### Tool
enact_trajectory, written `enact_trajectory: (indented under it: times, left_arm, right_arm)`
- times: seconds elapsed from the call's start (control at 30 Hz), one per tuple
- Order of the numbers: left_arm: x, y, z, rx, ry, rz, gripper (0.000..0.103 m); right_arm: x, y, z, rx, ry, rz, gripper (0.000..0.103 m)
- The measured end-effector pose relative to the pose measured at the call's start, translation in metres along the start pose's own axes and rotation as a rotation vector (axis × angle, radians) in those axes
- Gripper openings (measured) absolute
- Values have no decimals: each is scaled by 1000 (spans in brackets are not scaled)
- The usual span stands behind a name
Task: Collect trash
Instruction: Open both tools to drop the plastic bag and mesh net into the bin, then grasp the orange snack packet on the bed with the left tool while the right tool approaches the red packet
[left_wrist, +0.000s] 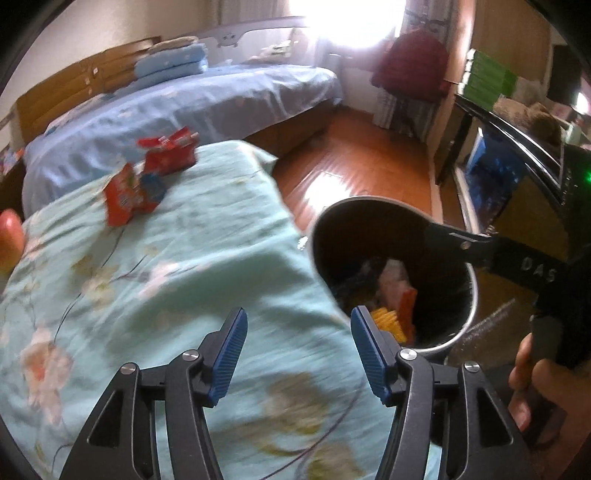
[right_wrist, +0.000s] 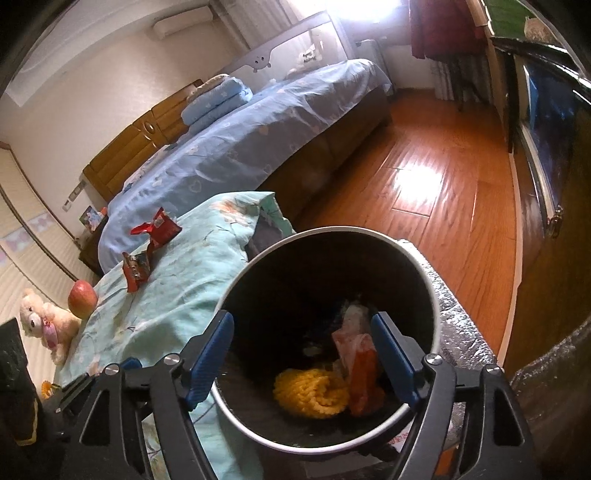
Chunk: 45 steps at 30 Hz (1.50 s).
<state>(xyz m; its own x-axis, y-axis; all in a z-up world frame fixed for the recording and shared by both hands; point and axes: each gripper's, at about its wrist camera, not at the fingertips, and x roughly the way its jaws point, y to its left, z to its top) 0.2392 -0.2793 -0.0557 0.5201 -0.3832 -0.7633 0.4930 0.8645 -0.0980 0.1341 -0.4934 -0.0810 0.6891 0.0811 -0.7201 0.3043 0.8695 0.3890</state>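
Observation:
Two red snack wrappers lie on a teal floral blanket; they also show in the right wrist view. A round dark trash bin stands beside the blanket and holds wrappers and a yellow piece. My left gripper is open and empty over the blanket's near edge, next to the bin. My right gripper is open and empty directly above the bin; it shows in the left wrist view at the bin's rim.
A red apple and a teddy bear sit at the blanket's left end. A bed with blue sheets lies behind. Wooden floor runs to the right, with a dark cabinet along the wall.

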Motion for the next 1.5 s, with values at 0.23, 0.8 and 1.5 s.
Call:
enact_trajectory:
  times: [0.23,0.8,1.5]
  left_arm:
    - [-14,38,-11,-108,-4,42,58]
    - [-10,103,6,-230,-14,119,58]
    - [61,159,77,-300,-32,106,58]
  right_arm:
    - [6,26,-3,-40,4,33,80]
    - [35,81,4,-148,32,87,80]
    - [116,134,62,-248,81,184,80]
